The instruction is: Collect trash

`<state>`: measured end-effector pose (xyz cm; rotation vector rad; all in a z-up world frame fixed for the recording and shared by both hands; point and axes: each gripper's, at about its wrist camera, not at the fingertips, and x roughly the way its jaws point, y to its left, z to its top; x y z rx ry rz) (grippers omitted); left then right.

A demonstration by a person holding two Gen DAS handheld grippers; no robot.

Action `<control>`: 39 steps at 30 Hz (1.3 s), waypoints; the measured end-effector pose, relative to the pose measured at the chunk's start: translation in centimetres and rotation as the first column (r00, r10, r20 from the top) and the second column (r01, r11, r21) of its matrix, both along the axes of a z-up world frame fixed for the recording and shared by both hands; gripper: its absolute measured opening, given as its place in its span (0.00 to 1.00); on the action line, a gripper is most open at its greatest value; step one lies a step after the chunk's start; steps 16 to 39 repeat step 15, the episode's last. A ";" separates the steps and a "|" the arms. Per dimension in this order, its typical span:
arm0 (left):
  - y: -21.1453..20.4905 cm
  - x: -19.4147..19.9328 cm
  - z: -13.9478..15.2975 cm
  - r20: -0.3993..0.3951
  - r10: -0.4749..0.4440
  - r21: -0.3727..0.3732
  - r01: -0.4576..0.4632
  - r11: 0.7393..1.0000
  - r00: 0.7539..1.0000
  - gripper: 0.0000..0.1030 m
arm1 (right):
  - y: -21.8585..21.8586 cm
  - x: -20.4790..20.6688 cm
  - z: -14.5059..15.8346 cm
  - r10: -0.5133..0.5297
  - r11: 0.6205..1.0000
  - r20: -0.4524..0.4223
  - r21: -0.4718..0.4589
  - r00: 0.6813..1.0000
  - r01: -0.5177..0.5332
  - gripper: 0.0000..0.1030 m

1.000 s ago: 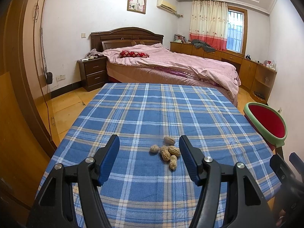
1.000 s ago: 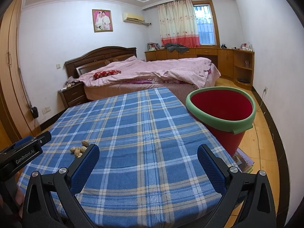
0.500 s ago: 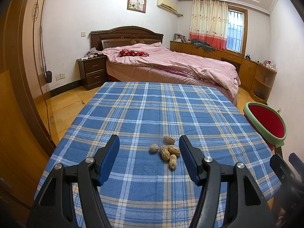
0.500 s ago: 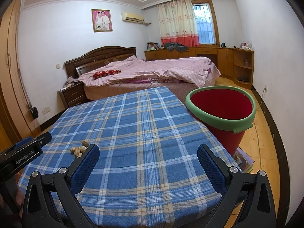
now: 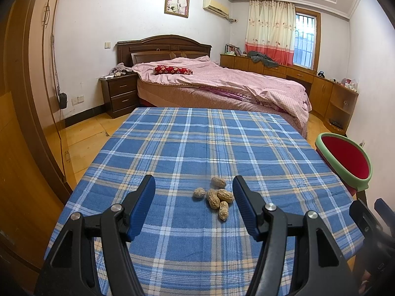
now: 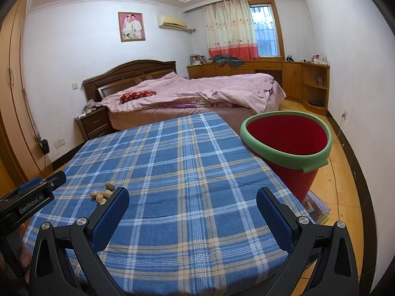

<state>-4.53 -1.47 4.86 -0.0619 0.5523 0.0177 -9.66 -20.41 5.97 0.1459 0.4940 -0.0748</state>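
The left tool (image 5: 193, 197) is held low and level over the plaid-covered desk (image 5: 197, 148), jaws wide, empty, framing a cluster of peanuts (image 5: 217, 197) on the cloth. The right tool (image 6: 192, 209) hovers alongside, also wide and empty, with the red bucket (image 6: 287, 148) just beside the desk's right edge.

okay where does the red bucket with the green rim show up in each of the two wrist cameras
Left wrist: the red bucket sits at the far right edge, partly cut off, beside the blue plaid tablecloth.
Right wrist: the red bucket stands right of center, in full view, on the floor against the tablecloth's right edge.
Shared landmark: the peanuts on the cloth, low center in the left view, low left in the right view.
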 end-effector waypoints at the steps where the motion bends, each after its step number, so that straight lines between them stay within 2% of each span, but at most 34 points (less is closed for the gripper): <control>1: 0.0 0.0 0.0 0.000 0.000 0.000 0.000 1.000 1.000 0.63 | 0.0 0.0 0.0 0.000 1.000 0.000 0.000 1.000 0.000 0.99; 39: -0.2 0.0 0.1 0.002 0.001 0.001 -0.001 1.000 1.000 0.63 | -0.1 0.0 0.0 -0.002 1.000 0.001 0.001 1.000 0.002 0.99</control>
